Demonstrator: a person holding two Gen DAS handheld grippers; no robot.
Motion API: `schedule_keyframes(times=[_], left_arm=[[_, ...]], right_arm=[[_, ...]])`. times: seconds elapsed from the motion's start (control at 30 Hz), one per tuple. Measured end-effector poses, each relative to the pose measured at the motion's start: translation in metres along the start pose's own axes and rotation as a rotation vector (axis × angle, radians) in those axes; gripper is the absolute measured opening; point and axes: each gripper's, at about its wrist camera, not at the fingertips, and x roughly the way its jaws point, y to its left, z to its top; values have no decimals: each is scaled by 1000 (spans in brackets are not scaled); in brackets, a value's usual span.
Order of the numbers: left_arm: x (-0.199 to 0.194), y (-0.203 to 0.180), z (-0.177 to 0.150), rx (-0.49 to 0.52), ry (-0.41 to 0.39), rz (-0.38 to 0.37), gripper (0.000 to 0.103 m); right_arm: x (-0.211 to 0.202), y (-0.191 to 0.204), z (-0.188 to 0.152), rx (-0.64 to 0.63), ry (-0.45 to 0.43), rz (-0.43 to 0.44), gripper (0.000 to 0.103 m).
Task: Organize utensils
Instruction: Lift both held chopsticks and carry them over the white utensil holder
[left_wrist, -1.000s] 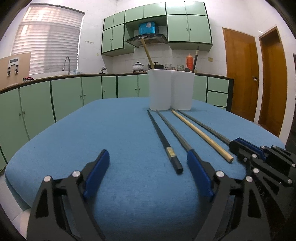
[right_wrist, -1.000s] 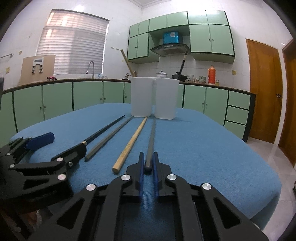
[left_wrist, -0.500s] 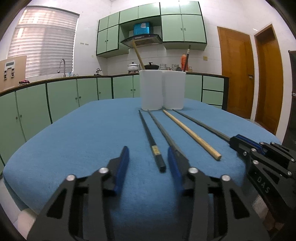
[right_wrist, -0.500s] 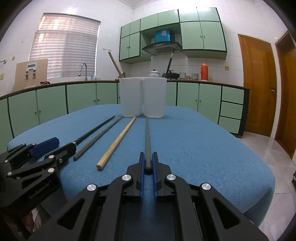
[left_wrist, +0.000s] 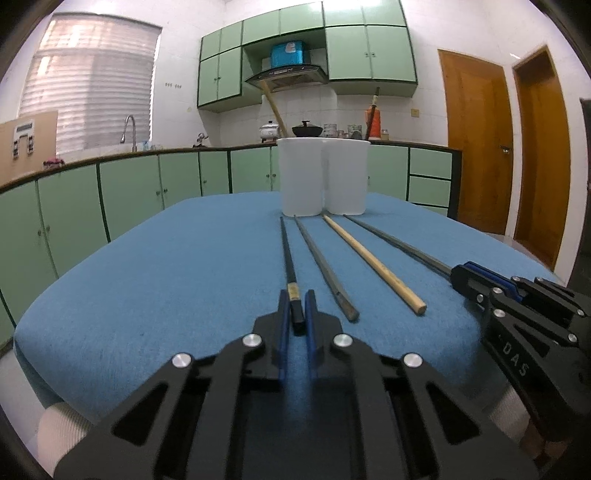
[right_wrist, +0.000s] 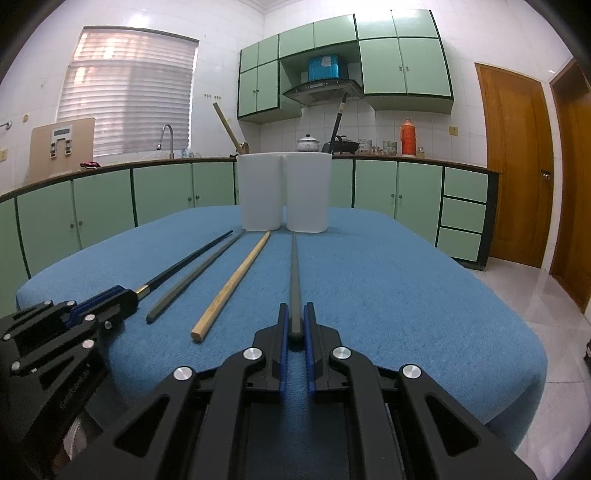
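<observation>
- Chopsticks: four lay on the blue table (left_wrist: 155, 280), mid-frame.
- Left gripper (left_wrist: 296, 312) was clamped on the black chopstick (left_wrist: 288, 258).
- Right gripper (right_wrist: 294, 325) was clamped on the grey chopstick (right_wrist: 294, 273).
- White cups (right_wrist: 282, 192): two, upper centre.

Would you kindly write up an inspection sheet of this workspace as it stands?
Surface: blue cloth table.
Job's things: four chopsticks lying side by side: black chopstick, grey chopstick, wooden chopstick, dark grey chopstick; white holder behind them, two sticks standing inside.
Clutter: nothing seen.
Grippers: left gripper shut on black chopstick; right gripper shut on dark grey chopstick.
Cables: nothing seen.
Surroundings: green cabinets, wooden doors.
</observation>
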Motion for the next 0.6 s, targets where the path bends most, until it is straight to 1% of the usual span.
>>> schedule_keyframes(times=[0.1,0.27,0.4,0.6], left_arm=[[-3,4,7,-15,-9,18,6],[-13,4,27,-4,-46,22,6],[-23,4,47,10,-93,25,6],[-37,14,88,5,-177,12,6]], right_arm=[[-2,-3,5,4,-4,1,8],[-9,-8,22,24,-34,9,8],[-18,-12,43,15,-77,4,8],[-29,-22,85,3,-136,24,7]])
